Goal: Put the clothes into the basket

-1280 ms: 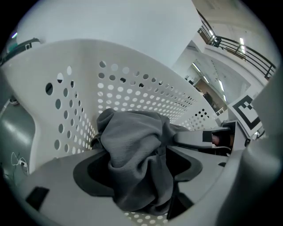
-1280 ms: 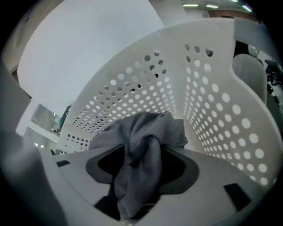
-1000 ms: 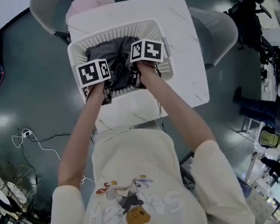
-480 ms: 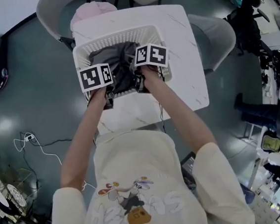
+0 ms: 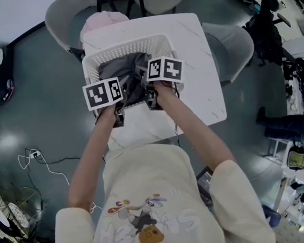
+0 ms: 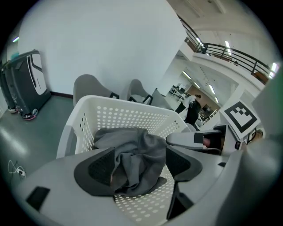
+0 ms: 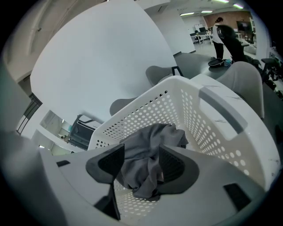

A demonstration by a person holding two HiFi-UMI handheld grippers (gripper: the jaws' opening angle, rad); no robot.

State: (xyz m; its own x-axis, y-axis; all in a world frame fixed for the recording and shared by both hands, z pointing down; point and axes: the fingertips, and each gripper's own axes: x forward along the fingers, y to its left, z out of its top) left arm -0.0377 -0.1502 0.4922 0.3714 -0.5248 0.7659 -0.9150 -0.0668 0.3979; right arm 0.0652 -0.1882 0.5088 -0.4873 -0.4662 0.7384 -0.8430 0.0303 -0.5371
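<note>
A crumpled grey cloth lies inside the white perforated basket on the white marble table. Both grippers hover at the basket's near rim. My left gripper stands open, its dark pads wide apart, with the cloth lying beyond them on the basket floor. To its right, my right gripper is open too, and the cloth shows through its gap. The left gripper view shows the basket rim and the right gripper's marker cube. The right gripper view shows the basket's handle side.
Grey chairs stand round the table, one holding a pink item. A white cable trails on the dark floor at left. Cluttered equipment lines the right edge.
Both grippers have drawn back from over the cloth toward the basket's near rim. The grey cloth stays in the basket.
</note>
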